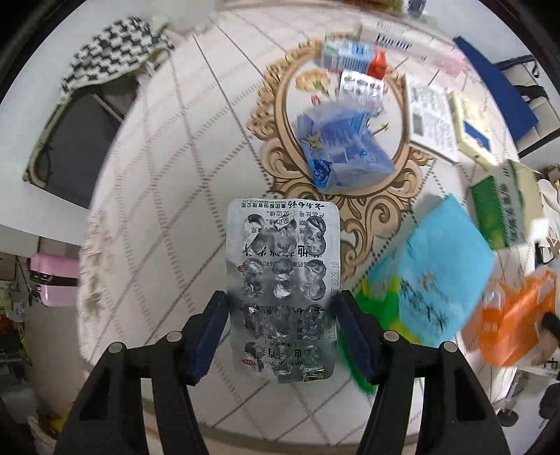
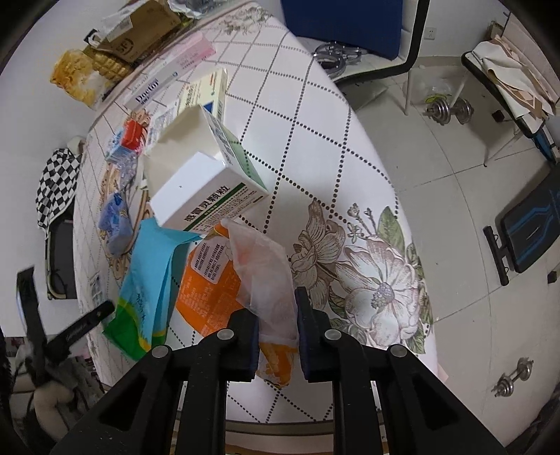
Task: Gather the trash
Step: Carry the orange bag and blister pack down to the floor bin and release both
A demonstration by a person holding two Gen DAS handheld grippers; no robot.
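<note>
My left gripper is shut on an empty silver blister pack, holding it by its side edges above the white patterned tablecloth. My right gripper is shut on an orange and translucent plastic wrapper, lifted a little over the table; it also shows in the left wrist view. A blue and green wrapper lies beside it, also in the right wrist view. A crumpled blue packet lies further back. An open white and green box is on the table.
Medicine boxes, a second blister strip, leaflets and flat boxes crowd the far table. A checkered cloth hangs on a chair. A blue chair, dumbbells and a bench stand on the tiled floor.
</note>
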